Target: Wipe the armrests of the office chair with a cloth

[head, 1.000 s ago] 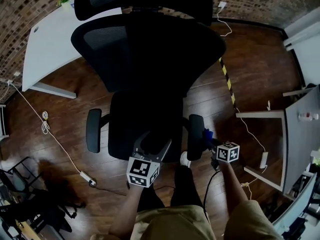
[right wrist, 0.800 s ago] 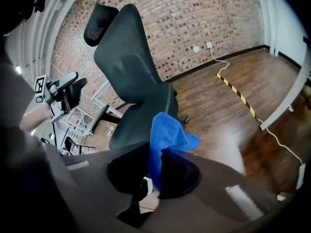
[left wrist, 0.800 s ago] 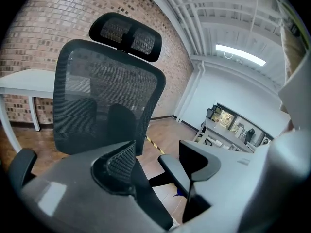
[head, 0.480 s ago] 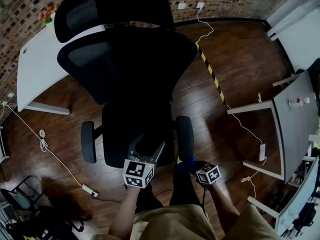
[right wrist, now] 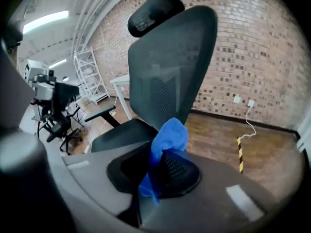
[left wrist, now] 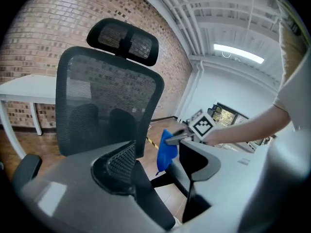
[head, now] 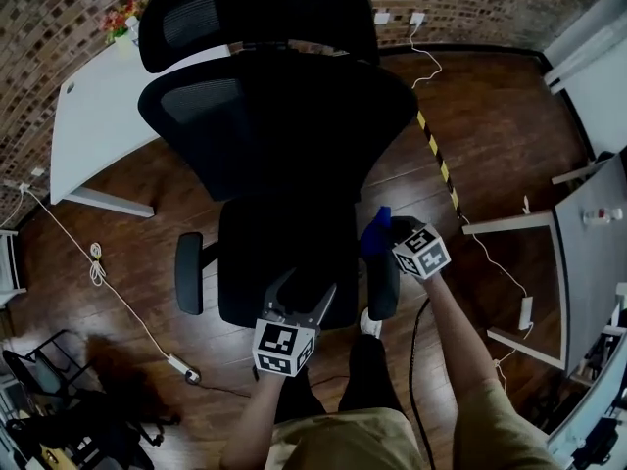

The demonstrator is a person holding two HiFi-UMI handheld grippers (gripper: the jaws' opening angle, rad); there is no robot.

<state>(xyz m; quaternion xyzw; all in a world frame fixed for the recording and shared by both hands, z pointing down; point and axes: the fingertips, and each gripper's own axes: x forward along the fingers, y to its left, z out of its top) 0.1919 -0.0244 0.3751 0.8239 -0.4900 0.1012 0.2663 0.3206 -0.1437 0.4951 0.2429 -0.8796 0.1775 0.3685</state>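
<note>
The black office chair (head: 279,135) stands in front of me, its seat (head: 284,253) towards me. The left armrest (head: 188,272) is bare. My right gripper (head: 389,233) is shut on a blue cloth (head: 375,233) at the far end of the right armrest (head: 384,287). In the right gripper view the cloth (right wrist: 166,144) bunches between the jaws. In the left gripper view it (left wrist: 166,152) hangs down; whether it touches the armrest cannot be told. My left gripper (head: 299,287) stands open over the seat's front edge, holding nothing.
A white desk (head: 98,106) stands beyond the chair at the left. Cables (head: 98,262) and a power strip (head: 181,365) lie on the wooden floor at the left. A yellow-black tape strip (head: 439,164) and desk frames (head: 529,228) are at the right.
My right gripper has carried the blue cloth from near the armrest's front end along to its far end. The left gripper has stayed over the seat's front edge.
</note>
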